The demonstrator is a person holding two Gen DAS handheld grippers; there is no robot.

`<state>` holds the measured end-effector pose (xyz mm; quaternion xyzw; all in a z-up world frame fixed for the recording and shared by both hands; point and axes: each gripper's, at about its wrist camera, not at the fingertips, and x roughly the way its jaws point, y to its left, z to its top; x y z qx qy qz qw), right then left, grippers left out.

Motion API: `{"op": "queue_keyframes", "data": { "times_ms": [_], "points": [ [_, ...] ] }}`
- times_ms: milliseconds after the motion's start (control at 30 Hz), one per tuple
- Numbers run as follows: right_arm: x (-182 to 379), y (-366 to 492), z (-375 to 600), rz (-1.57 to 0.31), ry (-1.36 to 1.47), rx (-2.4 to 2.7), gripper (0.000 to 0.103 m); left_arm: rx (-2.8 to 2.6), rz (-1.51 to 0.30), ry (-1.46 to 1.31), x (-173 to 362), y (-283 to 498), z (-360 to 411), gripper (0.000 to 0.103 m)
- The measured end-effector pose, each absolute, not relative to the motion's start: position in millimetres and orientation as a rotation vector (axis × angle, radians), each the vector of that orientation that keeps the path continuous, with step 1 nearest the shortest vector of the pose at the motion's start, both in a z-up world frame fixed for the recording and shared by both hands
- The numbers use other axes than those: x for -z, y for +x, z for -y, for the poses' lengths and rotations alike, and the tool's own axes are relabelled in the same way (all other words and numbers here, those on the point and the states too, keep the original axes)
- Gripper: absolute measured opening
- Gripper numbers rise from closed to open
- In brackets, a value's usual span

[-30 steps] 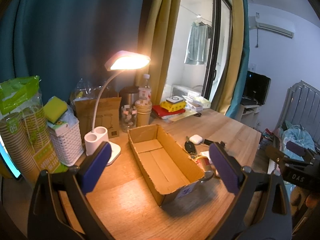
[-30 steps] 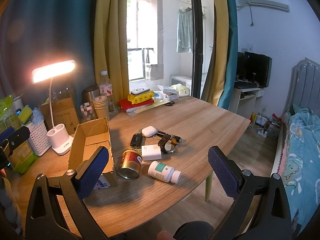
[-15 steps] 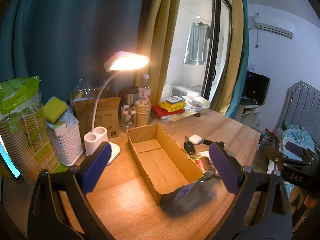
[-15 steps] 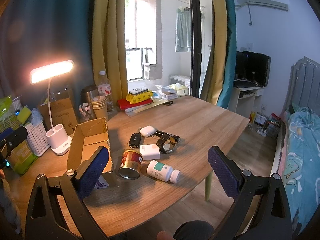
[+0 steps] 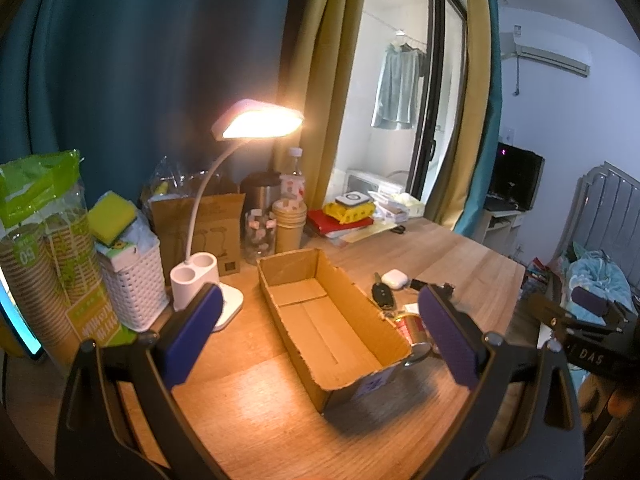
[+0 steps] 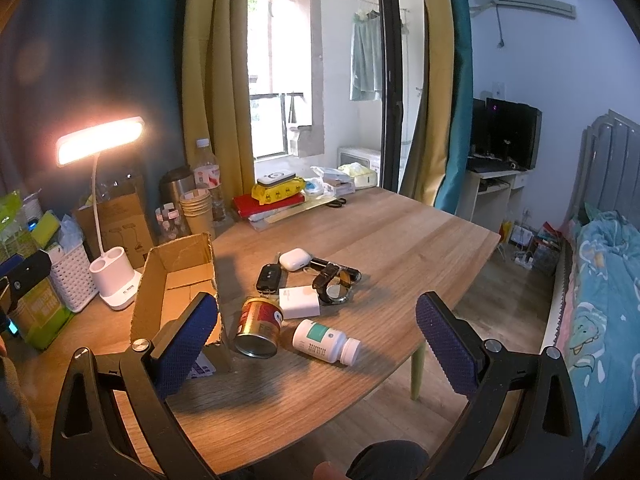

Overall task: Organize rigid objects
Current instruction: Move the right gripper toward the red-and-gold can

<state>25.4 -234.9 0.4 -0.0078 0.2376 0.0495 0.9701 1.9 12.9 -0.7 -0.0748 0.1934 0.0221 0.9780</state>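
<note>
Change: both views almost as a second ago, only a slight drift.
Left claw (image 5: 320, 336): spread, empty, cardboard box (image 5: 332, 320) ahead.
Right claw (image 6: 316, 344): spread, empty; tin can (image 6: 258, 332) and pill bottle (image 6: 326, 341) between its fingers, ahead on the table (image 6: 400, 236).
Meaning: nothing boxed yet.

A tin can (image 6: 258, 327) lies beside the cardboard box (image 6: 176, 280).
</note>
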Motion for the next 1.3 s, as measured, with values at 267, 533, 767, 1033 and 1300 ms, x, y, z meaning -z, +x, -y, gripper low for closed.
{"op": "queue_keyframes", "data": {
  "times_ms": [267,533,767,1033,1300],
  "points": [
    [5,41,236,-0.507,-0.02,-0.102,0.101,-0.053,-0.44,-0.157,12,24,-18,0.099],
    [19,74,238,-0.555,-0.021,-0.094,0.101,-0.104,-0.546,-0.182,46,76,-35,0.099],
    [41,104,243,-0.608,-0.016,-0.08,0.101,-0.134,-0.661,-0.207,83,127,-47,0.099],
    [65,128,244,-0.665,-0.012,-0.077,0.101,-0.159,-0.785,-0.199,121,166,-51,0.099],
    [81,135,247,-0.704,-0.006,-0.056,0.101,-0.126,-0.88,-0.125,147,171,-44,0.093]
  ]
}}
